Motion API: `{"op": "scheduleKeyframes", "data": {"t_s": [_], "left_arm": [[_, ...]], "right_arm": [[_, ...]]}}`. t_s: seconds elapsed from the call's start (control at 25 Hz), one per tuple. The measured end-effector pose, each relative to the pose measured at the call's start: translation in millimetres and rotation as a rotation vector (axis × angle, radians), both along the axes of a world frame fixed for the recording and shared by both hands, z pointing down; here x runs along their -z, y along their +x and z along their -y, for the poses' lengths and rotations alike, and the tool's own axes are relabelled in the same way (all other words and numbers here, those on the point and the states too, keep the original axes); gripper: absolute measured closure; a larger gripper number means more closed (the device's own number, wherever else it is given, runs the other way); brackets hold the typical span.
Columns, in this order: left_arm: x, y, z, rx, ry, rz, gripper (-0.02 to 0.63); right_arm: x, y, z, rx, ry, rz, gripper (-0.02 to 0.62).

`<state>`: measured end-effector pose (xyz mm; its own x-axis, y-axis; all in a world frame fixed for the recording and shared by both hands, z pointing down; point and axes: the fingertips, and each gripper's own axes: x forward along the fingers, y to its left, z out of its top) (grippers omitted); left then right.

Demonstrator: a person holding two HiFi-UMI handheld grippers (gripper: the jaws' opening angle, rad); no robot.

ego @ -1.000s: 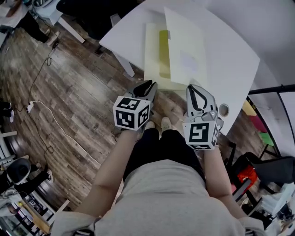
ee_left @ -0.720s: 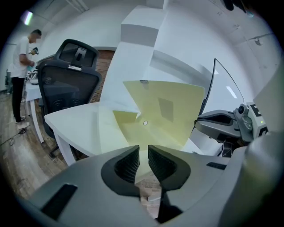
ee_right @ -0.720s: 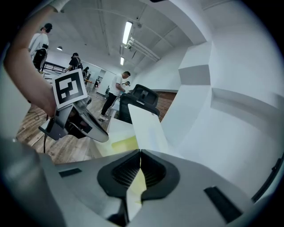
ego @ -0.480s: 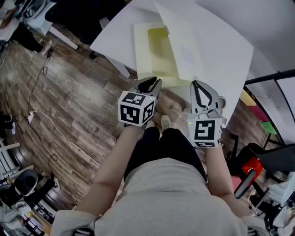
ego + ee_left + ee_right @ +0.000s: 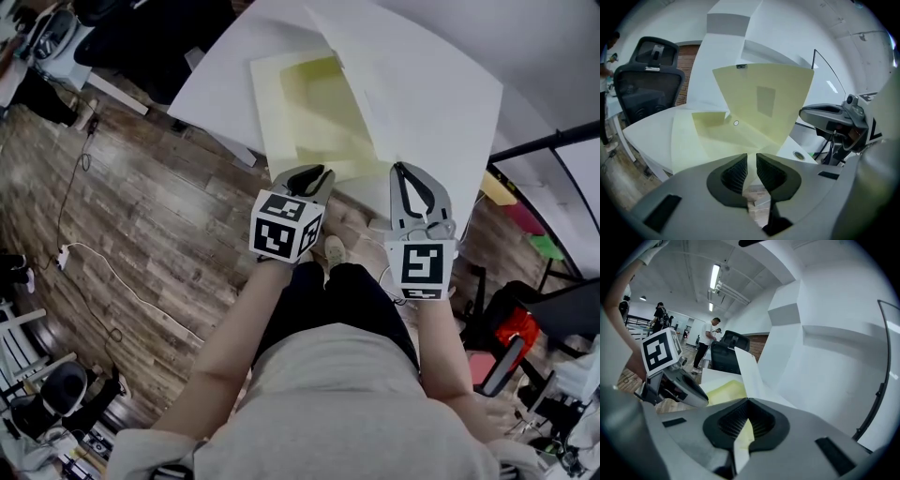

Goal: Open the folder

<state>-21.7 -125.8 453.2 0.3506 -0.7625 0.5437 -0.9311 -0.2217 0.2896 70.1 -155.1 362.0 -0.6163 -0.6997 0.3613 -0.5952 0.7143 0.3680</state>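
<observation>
A pale yellow folder lies on the white table near its front edge. Its cover is raised off the lower sheet and stands up like a fan in the left gripper view. My right gripper is shut on the cover's near edge, and the sheet runs edge-on between its pads. My left gripper hovers at the folder's near edge. Its jaws are open by a narrow gap with nothing clamped.
A black office chair stands beyond the table's far left. A small round ring lies on the table near the right gripper. The wooden floor with a white cable is at left. People stand far off.
The cover has swung further up and to the right, baring more of the yellow inside. Both grippers have shifted along the table's front edge with it.
</observation>
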Motion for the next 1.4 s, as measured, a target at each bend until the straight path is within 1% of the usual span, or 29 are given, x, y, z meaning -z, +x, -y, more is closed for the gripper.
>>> {"op": "scheduleKeyframes", "data": {"t_s": [0.12, 0.2, 0.64, 0.88, 1.0, 1.4], "left_arm": [[-6, 4, -2, -0.019, -0.022, 0.036, 0.538], [-11, 5, -4, -0.021, -0.040, 0.044, 0.548], [-13, 3, -6, -0.006, -0.037, 0.054, 0.572], [-13, 2, -6, -0.006, -0.028, 0.054, 0.578], [-13, 2, -5, -0.005, -0.030, 0.055, 0.580], [-14, -1, -2, 0.010, -0.032, 0.059, 0.581]], "right_arm": [[3, 7, 6, -0.032, -0.011, 0.030, 0.574], [4, 13, 11, -0.055, -0.015, 0.044, 0.574], [6, 45, 33, -0.161, -0.058, 0.124, 0.574], [5, 62, 45, -0.222, -0.111, 0.193, 0.574], [3, 72, 52, -0.252, -0.128, 0.211, 0.574], [-7, 90, 67, -0.311, -0.177, 0.261, 0.574]]}}
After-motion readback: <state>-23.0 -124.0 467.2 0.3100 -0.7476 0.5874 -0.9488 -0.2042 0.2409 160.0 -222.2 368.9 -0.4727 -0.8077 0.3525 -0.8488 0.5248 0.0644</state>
